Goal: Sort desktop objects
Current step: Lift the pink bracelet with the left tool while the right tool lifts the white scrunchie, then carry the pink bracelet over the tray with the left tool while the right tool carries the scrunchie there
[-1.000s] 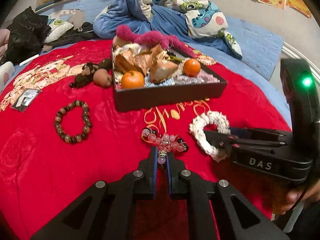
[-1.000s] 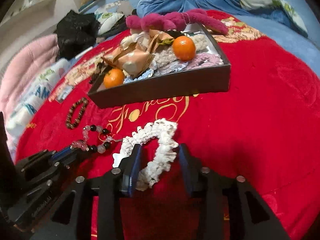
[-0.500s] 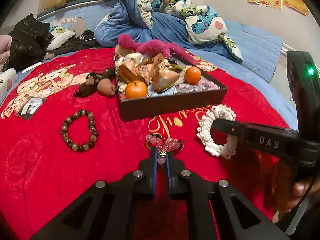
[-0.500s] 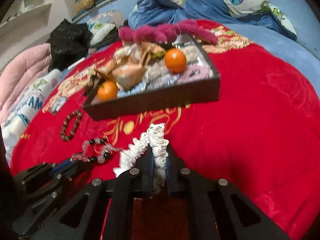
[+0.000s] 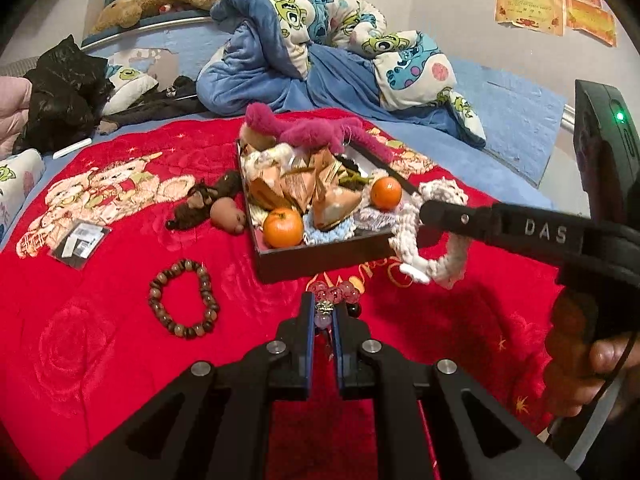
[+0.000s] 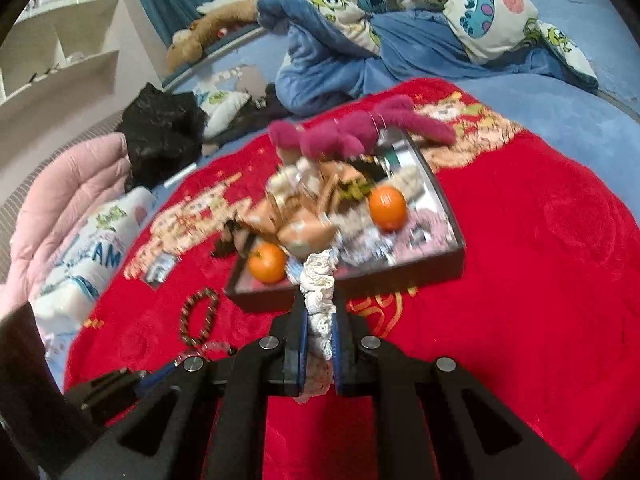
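A home bedroom: a bed [image 5: 516,104] with a rumpled cartoon-print quilt [image 5: 320,28] at upper centre, a plush bear [image 5: 160,0] at upper left.

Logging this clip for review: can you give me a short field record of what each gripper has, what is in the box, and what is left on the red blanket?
left gripper: shut on pink bead bracelet
right gripper: shut on white crocheted scrunchie, lifted off the blanket
box: two oranges, wrapped snacks, crocheted pieces; magenta plush across its far rim
left on red blanket: brown bead bracelet, small brown doll, dark packet
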### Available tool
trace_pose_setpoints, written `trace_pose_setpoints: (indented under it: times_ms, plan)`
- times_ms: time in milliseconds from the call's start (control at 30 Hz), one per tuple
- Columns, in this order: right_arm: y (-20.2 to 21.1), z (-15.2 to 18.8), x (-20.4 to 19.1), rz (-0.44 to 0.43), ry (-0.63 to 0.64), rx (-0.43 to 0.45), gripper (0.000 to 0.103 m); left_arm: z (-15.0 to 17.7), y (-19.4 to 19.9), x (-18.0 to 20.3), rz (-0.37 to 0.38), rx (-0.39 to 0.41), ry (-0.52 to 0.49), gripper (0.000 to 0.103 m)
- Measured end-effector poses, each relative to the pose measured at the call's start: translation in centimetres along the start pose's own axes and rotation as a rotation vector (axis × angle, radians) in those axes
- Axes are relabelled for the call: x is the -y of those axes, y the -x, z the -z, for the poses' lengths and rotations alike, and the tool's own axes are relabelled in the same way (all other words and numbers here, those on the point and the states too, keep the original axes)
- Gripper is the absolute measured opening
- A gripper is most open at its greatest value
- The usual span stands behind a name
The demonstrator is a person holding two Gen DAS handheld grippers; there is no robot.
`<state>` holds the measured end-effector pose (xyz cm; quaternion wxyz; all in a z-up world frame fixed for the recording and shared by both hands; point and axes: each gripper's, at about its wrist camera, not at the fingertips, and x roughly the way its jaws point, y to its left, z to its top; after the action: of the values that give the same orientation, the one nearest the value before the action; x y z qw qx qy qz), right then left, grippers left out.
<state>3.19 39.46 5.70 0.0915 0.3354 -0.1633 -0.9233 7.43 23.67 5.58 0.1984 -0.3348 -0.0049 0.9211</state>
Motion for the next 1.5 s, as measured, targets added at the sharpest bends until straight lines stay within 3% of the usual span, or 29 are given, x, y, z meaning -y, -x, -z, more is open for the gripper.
trace_pose_setpoints:
  times_ms: [200,500,1100,1333,1500]
  plan:
    - [0.5,-1.8,0.2,-0.027,-0.039,0.046,0.010,-1.2,0.5,0.2,-0.001,0.016,-0.004,0.008]
    - [-0.5,-2.7,1.0,-0.029,-0.077,0.046,0.010,-3.2,-0.6,0.3,-0.007,0.013,-0.011,0.008]
    - [-5.5,-4.6,1.4,0.037,-0.084,0.027,0.010,-10.4,-7.0,0.6,-0.024,0.042,-0.056,0.008]
    - [-8.0,-5.5,2.2,0.095,-0.094,-0.001,0.010,-11.3,-9.0,-0.4,-0.055,0.061,-0.061,0.008]
    - [-9.0,-5.6,2.0,0.133,-0.074,-0.002,0.010,-10.8,-11.1,-1.2,-0.035,0.054,-0.034,0.008]
